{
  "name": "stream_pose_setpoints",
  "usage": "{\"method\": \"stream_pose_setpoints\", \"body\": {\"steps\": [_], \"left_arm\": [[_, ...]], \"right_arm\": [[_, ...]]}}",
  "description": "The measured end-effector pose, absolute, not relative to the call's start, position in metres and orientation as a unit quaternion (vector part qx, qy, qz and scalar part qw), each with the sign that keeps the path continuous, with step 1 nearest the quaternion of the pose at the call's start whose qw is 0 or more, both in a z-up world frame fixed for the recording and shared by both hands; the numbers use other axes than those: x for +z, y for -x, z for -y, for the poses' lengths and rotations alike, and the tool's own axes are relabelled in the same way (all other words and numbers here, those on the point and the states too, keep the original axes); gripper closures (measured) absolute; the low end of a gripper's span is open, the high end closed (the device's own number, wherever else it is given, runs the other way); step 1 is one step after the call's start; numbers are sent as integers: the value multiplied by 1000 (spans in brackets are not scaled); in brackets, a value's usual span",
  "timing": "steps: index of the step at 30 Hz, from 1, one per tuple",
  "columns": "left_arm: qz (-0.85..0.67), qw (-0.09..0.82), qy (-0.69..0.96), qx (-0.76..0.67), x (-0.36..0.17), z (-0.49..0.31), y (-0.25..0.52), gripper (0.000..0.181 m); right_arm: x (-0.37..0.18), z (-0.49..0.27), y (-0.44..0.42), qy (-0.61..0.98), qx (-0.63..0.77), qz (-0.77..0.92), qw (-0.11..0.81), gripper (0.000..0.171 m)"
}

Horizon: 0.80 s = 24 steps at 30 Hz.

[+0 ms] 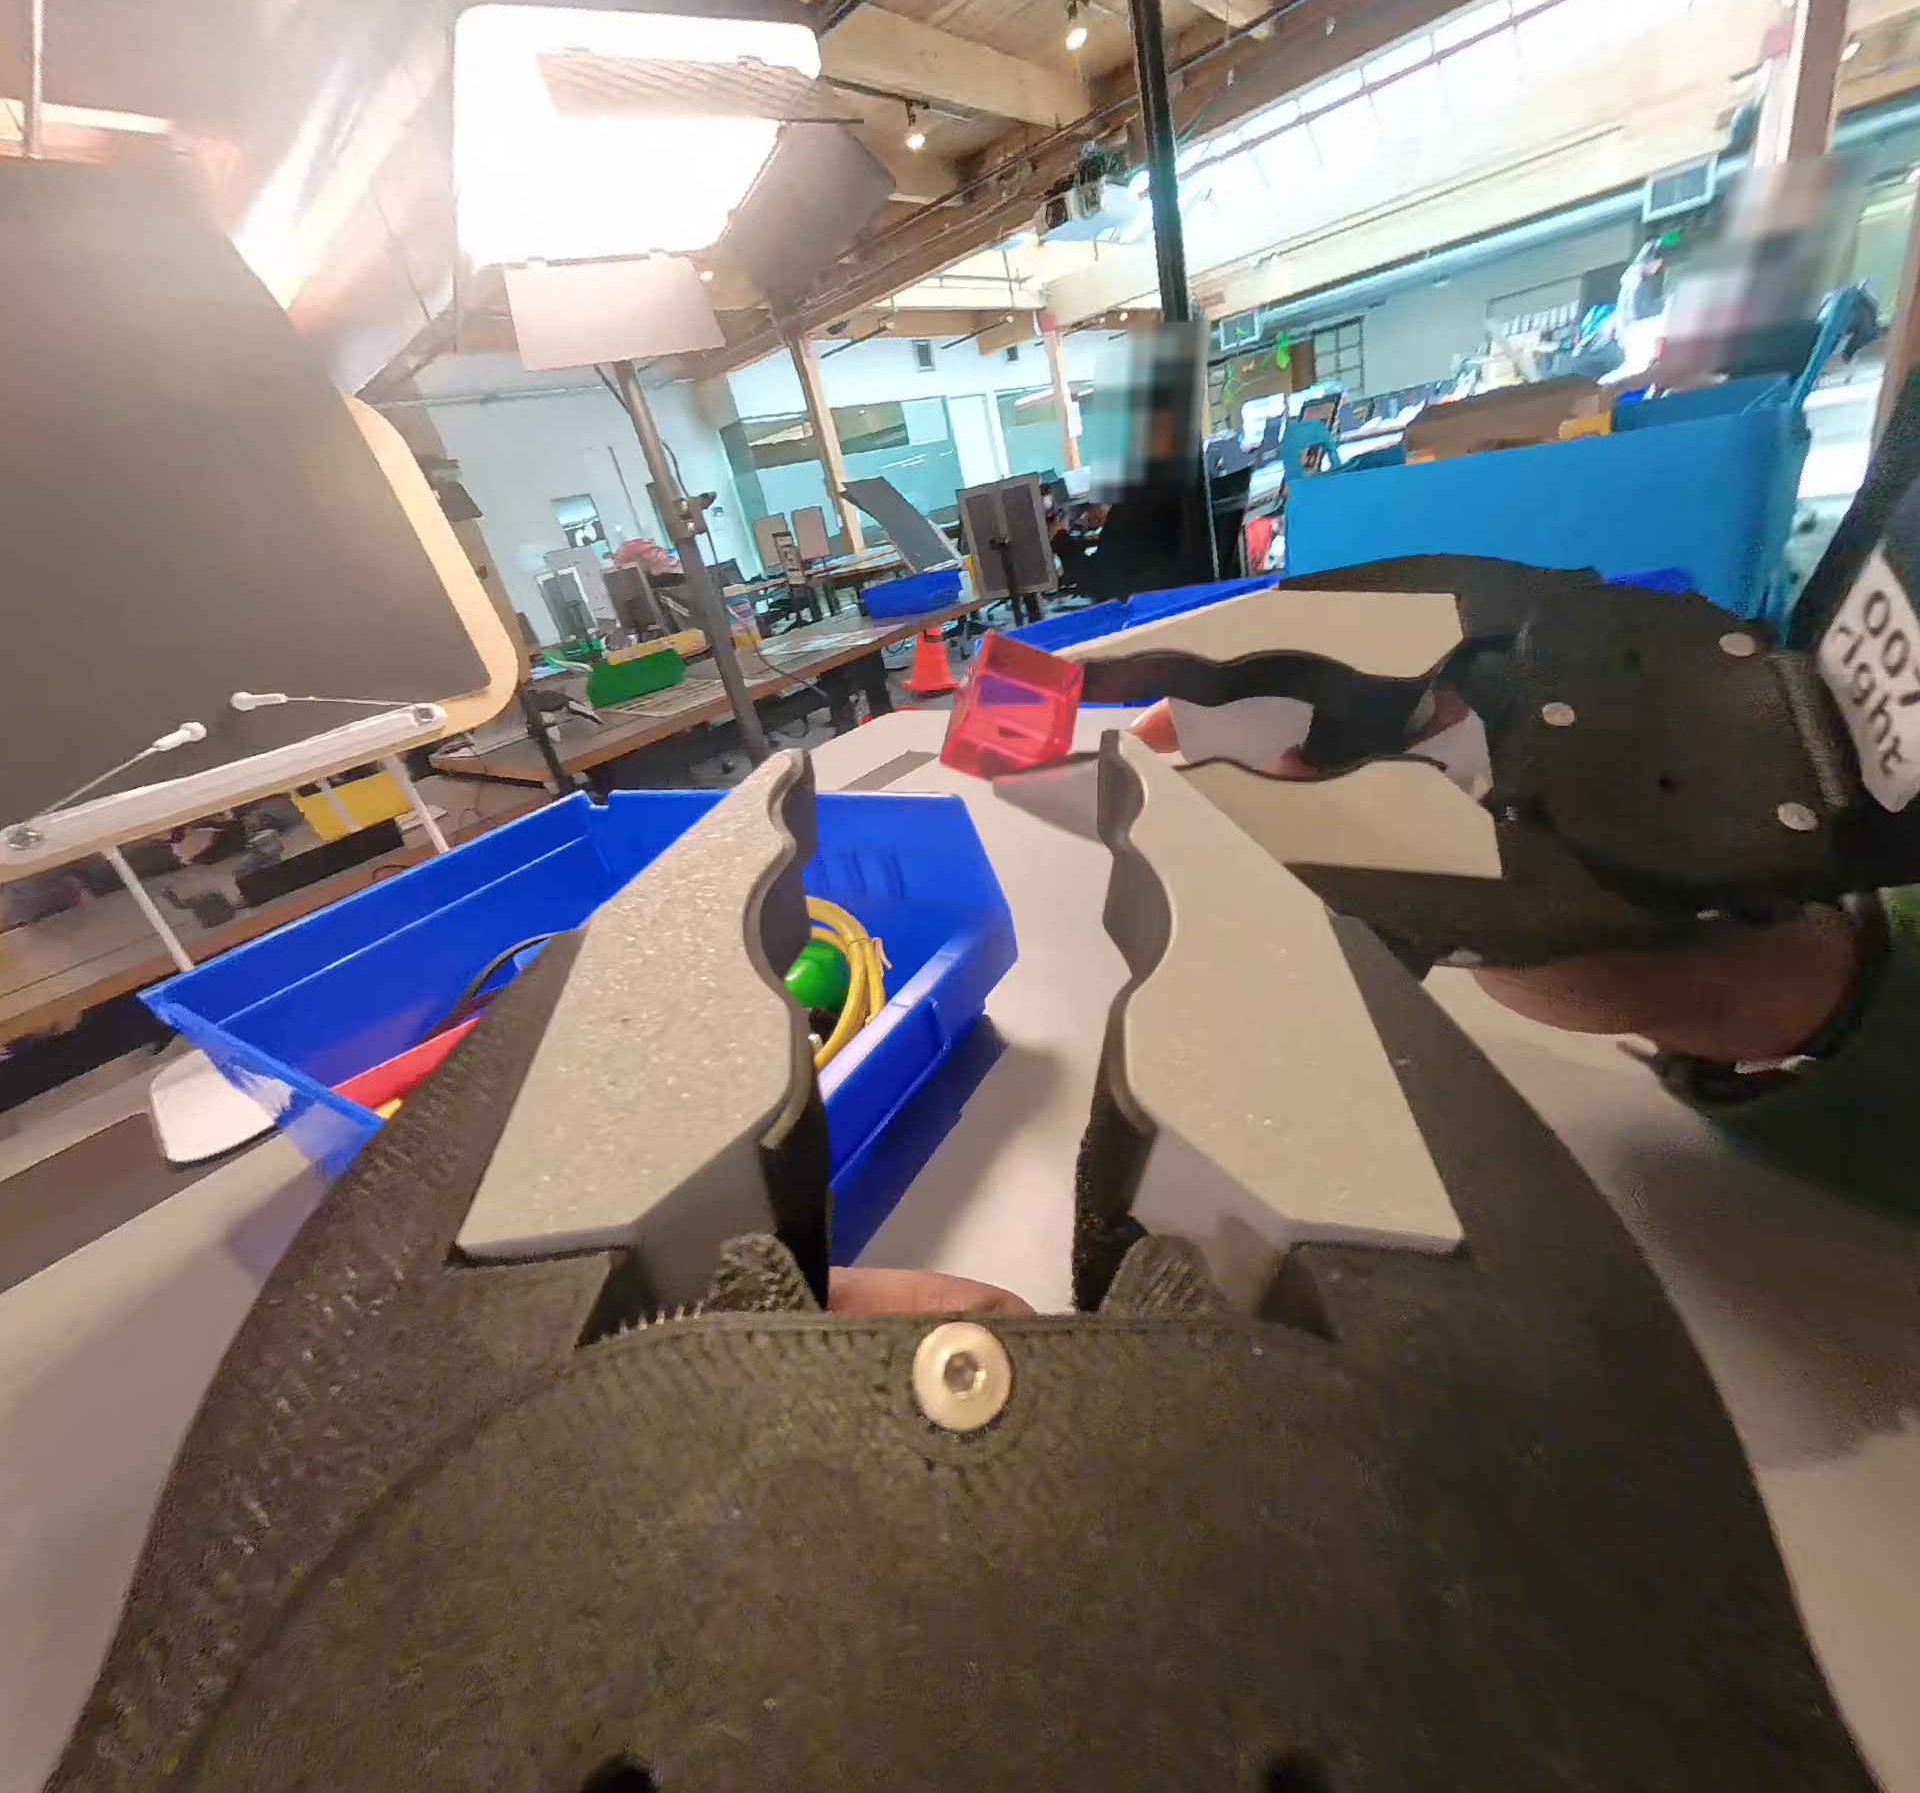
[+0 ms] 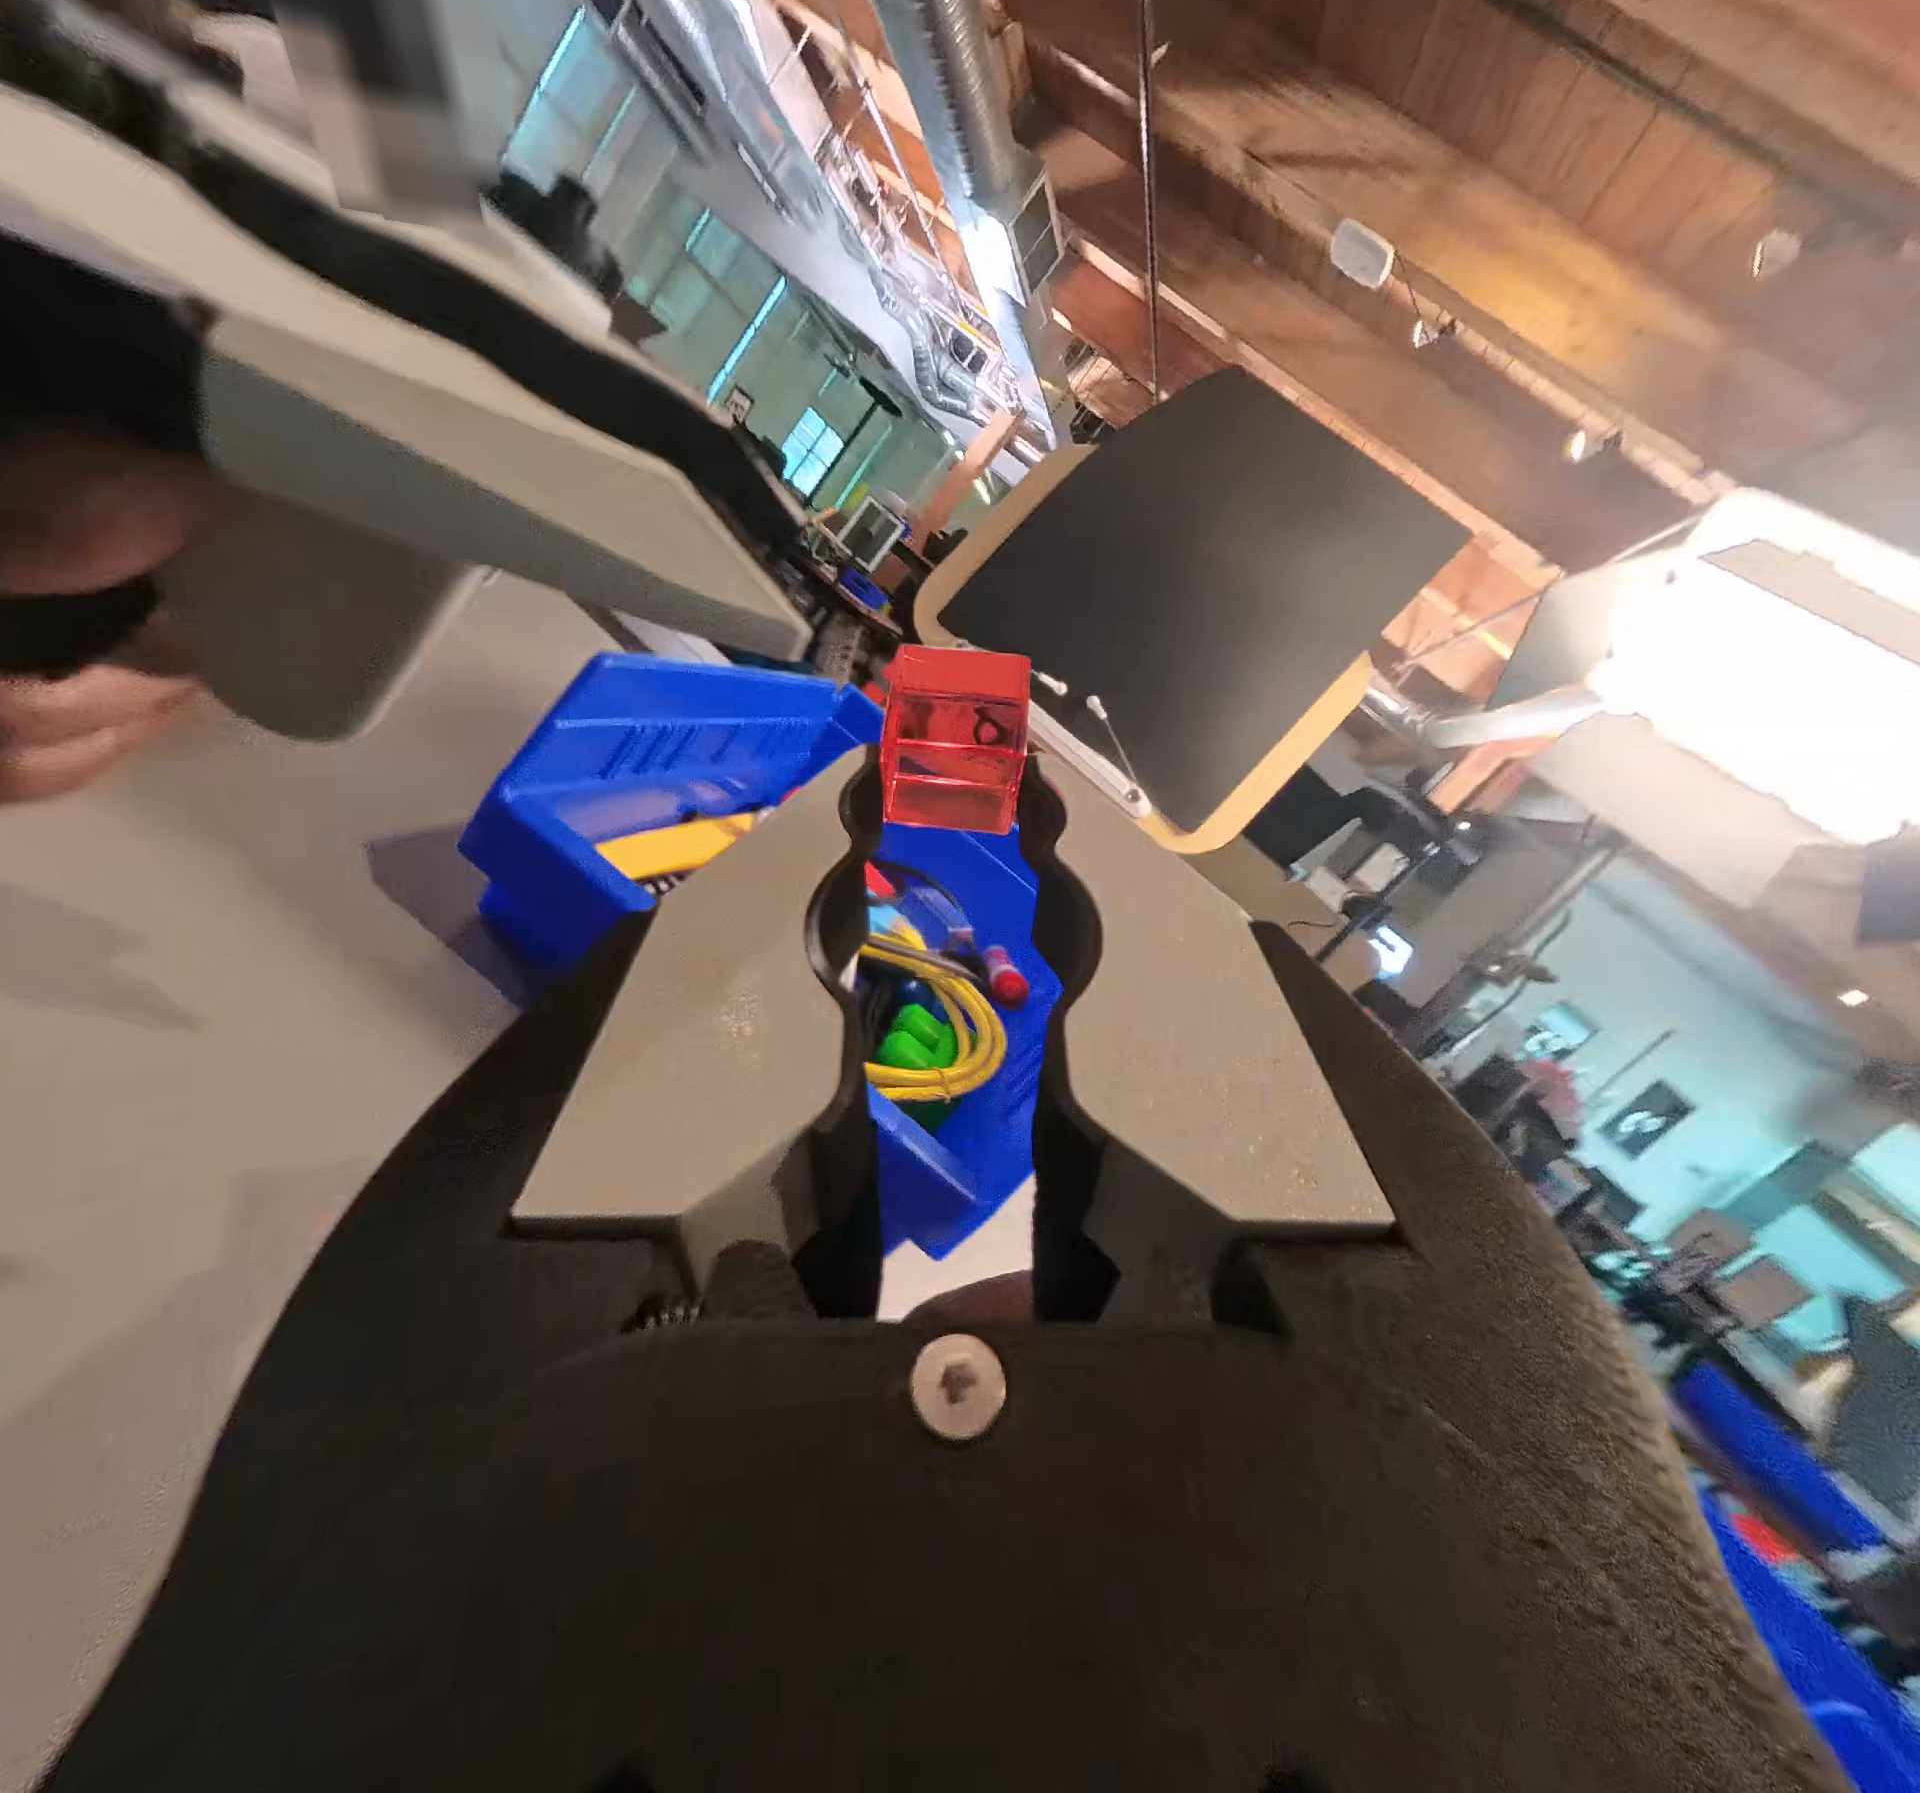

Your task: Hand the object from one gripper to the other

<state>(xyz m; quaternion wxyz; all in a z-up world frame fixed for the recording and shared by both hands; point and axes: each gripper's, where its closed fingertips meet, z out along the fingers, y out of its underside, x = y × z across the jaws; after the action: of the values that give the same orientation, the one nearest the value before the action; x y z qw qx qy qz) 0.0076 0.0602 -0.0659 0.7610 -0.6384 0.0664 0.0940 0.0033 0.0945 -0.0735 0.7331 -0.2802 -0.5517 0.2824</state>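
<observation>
A clear red cube (image 2: 954, 751) is pinched between the fingertips of my right gripper (image 2: 951, 777), which is shut on it. In the left wrist view the right gripper (image 1: 1101, 715) comes in from the right and holds the cube (image 1: 1013, 720) in the air, just past and slightly above the tips of my left gripper (image 1: 956, 772). The left gripper is open and empty, with a wide gap between its grey fingers; the cube is nearer its right fingertip. In the right wrist view the left gripper's fingers (image 2: 499, 455) show blurred at the upper left.
A blue bin (image 1: 416, 943) with a yellow cable (image 1: 857, 974) and a green piece stands on the grey table (image 1: 1039, 922) below both grippers; the bin also shows in the right wrist view (image 2: 644, 735). A black board (image 1: 156, 496) on a stand rises at the left. A hand (image 1: 1662, 995) holds the right gripper. The left gripper's tips are roughly 4 cm from the right gripper's.
</observation>
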Motion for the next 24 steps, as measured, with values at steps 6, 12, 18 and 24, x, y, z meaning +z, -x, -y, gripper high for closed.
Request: {"method": "stream_pose_setpoints", "body": {"steps": [6, 12, 18, 24], "left_arm": [[-75, 717, 677, 148, -87, -69, -6, 127], [-88, 675, 702, 208, -102, -71, 2, 153], [-73, 756, 629, 165, -66, -56, -7, 154], [28, 829, 502, -246, -35, -37, -22, 154]], "right_arm": [[-91, -74, 6, 208, 191, 595, 753, 145], [-97, -56, 9, 168, 174, 609, 756, 145], [-72, -54, -4, 273, 423, 564, 654, 135], [-40, -49, -31, 245, 547, 500, 625, 127]]}}
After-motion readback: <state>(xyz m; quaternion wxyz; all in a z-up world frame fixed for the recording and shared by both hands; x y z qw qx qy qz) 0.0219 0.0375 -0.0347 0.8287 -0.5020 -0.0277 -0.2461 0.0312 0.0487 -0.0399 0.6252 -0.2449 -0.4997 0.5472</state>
